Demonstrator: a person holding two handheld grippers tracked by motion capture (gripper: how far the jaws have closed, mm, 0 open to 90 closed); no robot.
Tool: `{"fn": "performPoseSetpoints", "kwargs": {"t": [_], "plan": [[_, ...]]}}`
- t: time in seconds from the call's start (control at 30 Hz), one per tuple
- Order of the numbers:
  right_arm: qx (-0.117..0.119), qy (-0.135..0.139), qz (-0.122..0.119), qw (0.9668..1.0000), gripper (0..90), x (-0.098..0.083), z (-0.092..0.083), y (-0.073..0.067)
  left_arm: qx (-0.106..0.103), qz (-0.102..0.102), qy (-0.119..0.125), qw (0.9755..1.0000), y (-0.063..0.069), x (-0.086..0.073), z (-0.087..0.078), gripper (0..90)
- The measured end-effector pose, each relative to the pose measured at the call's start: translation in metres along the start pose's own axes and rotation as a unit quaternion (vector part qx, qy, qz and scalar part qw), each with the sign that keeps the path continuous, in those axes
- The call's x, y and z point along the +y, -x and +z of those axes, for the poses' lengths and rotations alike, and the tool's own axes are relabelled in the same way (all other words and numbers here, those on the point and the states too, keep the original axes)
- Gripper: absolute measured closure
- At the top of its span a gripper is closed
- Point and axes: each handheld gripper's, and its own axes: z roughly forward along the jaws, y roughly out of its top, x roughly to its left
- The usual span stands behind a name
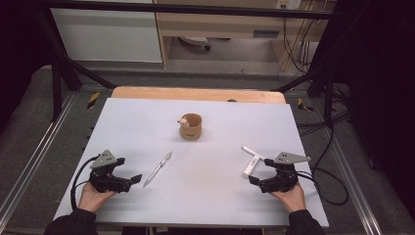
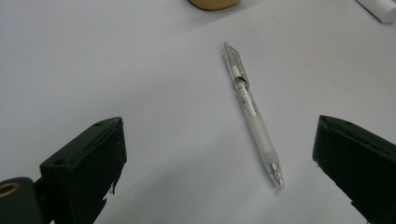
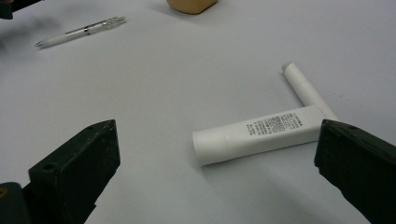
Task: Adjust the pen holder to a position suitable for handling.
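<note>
- White counter point(image 1: 205, 196) with a bare wooden strip along its far edge, set inside a dark metal frame; a pale cabinet and loose cables stand behind it.
- Left gripper point(image 1: 128, 180), held in the person's left hand point(image 1: 90, 196) near the front left corner: jaws spread wide, nothing between them.
- Slim translucent white ballpoint pen point(image 1: 157, 169), lying flat just to the right of the left gripper, apart from it; in the left gripper view the pen point(image 2: 252, 112) lies ahead of the jaws with its tip toward the camera.
- Right gripper point(image 1: 258, 180), held in the right hand point(image 1: 291, 198) near the front right: jaws equally wide, empty.
- Short white plastic tube with small print point(image 3: 261, 133), lying just ahead of the right gripper, one end touching a thinner white stick point(image 3: 306, 88).
- Small tan round cup point(image 1: 191, 126), upright at the counter's centre, well apart from both grippers.
</note>
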Motion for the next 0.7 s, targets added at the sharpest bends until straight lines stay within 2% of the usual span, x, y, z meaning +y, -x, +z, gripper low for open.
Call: {"fn": "performPoseSetpoints", "kwargs": {"t": [0.13, 0.4, 0.7], "plan": [[0.0, 0.003, 0.002, 1.0, 0.9, 0.001, -0.001, 0.0, 0.001, 0.002, -0.001, 1.0, 0.001, 0.0, 0.0, 2.7], [0.0, -0.002, -0.008, 1.0, 0.8, 0.008, 0.003, -0.006, 0.001, 0.001, -0.001, 1.0, 0.0, 0.0, 0.0, 2.7], [0.007, -0.003, -0.021, 0.9998, 0.8, 0.028, 0.018, -0.021, 0.003, -0.004, -0.002, 1.0, 0.0, -0.001, 0.001, 2.7]]}}
